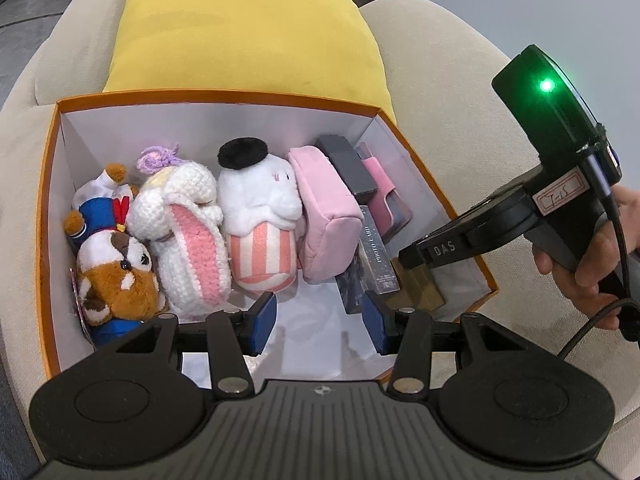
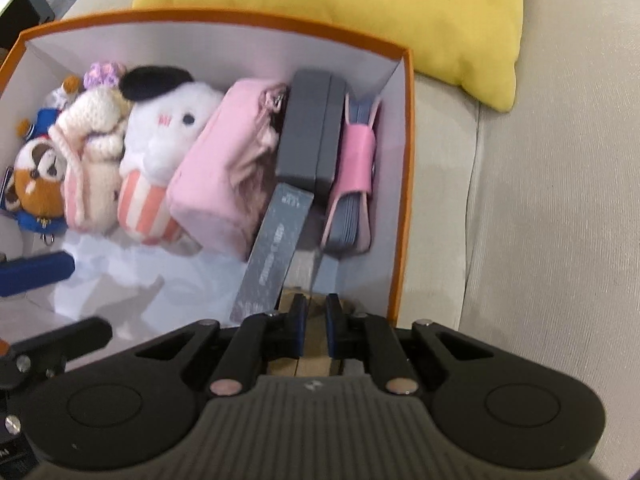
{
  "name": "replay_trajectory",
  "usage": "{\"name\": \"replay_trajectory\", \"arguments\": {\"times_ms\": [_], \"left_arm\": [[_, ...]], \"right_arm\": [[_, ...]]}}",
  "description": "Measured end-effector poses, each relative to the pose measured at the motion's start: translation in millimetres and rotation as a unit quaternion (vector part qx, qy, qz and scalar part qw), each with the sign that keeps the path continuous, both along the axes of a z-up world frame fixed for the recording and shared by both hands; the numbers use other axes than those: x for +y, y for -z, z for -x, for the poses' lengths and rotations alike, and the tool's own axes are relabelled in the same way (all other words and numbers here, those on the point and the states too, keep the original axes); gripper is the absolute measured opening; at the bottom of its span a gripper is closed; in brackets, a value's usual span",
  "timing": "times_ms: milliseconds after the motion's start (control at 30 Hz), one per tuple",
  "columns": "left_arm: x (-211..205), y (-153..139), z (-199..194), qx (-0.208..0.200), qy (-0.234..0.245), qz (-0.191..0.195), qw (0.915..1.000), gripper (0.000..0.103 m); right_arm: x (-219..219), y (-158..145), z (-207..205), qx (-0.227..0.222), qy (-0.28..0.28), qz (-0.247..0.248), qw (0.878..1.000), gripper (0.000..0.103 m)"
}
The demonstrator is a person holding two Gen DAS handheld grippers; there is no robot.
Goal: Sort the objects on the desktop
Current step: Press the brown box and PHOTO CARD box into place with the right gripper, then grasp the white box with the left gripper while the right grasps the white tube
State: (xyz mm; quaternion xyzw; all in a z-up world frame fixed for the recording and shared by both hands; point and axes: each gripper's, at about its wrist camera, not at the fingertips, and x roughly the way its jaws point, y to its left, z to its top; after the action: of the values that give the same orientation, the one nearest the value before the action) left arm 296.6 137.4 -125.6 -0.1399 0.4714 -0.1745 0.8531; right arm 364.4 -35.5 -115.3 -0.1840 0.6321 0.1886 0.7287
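Beige upholstery of a sofa (image 1: 460,92) was seen under a yellow cushion (image 1: 248,28) and an orange box (image 1: 224,98). Plush toys (image 1: 256,216), a pink pouch (image 1: 328,216) and a grey case (image 2: 310,128) were packed inside. The right gripper (image 2: 316,320) was lowered into the box's corner, its jaws narrowly pinched on a tan wooden block (image 2: 314,364). The left gripper (image 1: 320,320) was held above the box floor, jaws spread and empty.
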Motion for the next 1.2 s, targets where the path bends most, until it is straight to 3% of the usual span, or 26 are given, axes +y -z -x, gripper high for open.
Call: {"name": "replay_trajectory", "arguments": {"times_ms": [167, 333, 500, 600, 700, 800, 900, 1000, 1067, 1133, 1200], "left_arm": [[5.9, -2.4, 7.8, -0.008, -0.003, -0.009, 0.9999, 0.054], [12.9, -28.6, 29.7, -0.039, -0.013, -0.024, 0.9989, 0.054], [25.1, -56.1, 80.4, -0.06, -0.045, -0.035, 0.9966, 0.054], [33.7, -59.0, 111.0, -0.046, -0.086, -0.051, 0.9939, 0.054], [38.6, -46.1, 132.8, -0.018, -0.133, -0.078, 0.9878, 0.059], [50.2, -24.7, 153.2, 0.029, -0.18, -0.092, 0.9789, 0.062], [54.3, 4.9, 170.4, 0.07, -0.211, -0.081, 0.9716, 0.064], [55.1, 22.0, 182.6, 0.087, -0.238, -0.056, 0.9659, 0.071], [52.7, 29.5, 186.2, 0.088, -0.258, -0.065, 0.9599, 0.073], [48.6, 35.0, 185.1, 0.091, -0.27, -0.08, 0.9553, 0.074], [48.2, 41.1, 186.3, 0.104, -0.278, -0.071, 0.9525, 0.074]], "right_arm": [[-1.4, -7.8, 6.0, -0.011, -0.016, -0.012, 1.0, 0.013], [-4.2, -45.7, 38.1, -0.044, -0.046, -0.084, 0.994, 0.013], [-13.2, -82.0, 92.8, -0.103, -0.096, -0.179, 0.974, 0.015], [-20.6, -84.1, 124.9, -0.115, -0.116, -0.223, 0.961, 0.028], [-17.6, -64.4, 154.5, -0.108, -0.13, -0.243, 0.955, 0.033], [-17.8, -32.3, 172.4, -0.07, -0.119, -0.26, 0.956, 0.035], [-21.0, 1.5, 181.4, -0.028, -0.077, -0.271, 0.959, 0.038], [-27.2, 29.3, 183.0, 0.022, -0.015, -0.309, 0.951, 0.044], [-29.1, 39.9, 185.1, 0.033, 0.015, -0.32, 0.947, 0.051], [-28.0, 48.1, 184.6, 0.04, 0.03, -0.323, 0.945, 0.051], [-28.2, 57.2, 182.1, 0.053, 0.047, -0.326, 0.943, 0.052]]}}
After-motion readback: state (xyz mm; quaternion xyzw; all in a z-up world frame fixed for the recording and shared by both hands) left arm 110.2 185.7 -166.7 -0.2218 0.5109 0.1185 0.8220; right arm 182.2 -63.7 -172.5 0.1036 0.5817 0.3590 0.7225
